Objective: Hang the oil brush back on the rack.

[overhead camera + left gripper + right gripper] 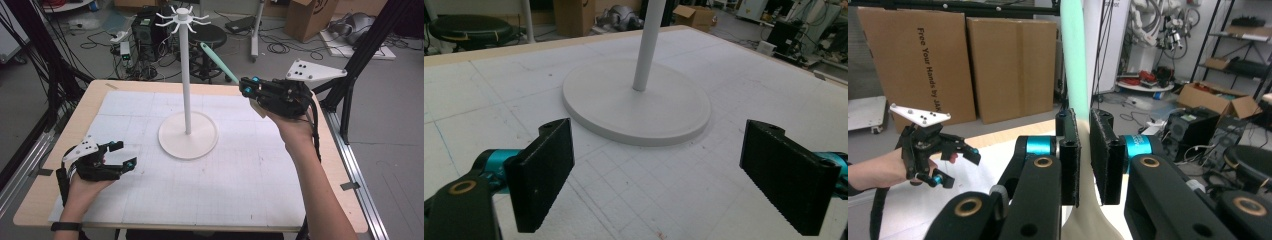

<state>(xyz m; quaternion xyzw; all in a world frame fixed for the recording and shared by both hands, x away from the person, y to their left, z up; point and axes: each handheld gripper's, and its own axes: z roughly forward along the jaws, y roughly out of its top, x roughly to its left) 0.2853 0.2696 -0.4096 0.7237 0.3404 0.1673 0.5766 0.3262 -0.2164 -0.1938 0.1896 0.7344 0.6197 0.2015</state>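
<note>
- The desk [320,165] is a pale wooden top, and a white gridded mat [240,185] covers most of it.
- A white stand [187,87] rises from the middle of the mat: a broad round base [624,112] lies flat on the grid, a thin straight pole goes up from its centre, and a ring of short curved hooks [181,17] crowns the top.
- The right claw [247,86] is held in the air over the far right part of the desk, to the right of the pole and below the hooks, with its tips pointing left toward the stand.
- Its jaws are clamped on a utensil [218,62] with a mint-green handle; in the right gripper view the pads press its narrow neck from both sides, with a cream part [1088,222] below the pads and the green handle [1073,55] rising above them.
- In the high view the green handle slants up and to the left from the claw, and its free end lies just right of the pole, apart from it.
- The left claw [123,154] sits low at the near left of the mat, well apart from the base, jaws spread wide with only bare mat between the pads.
- The left gripper view looks between those pads toward the base and the foot of the pole.
</note>
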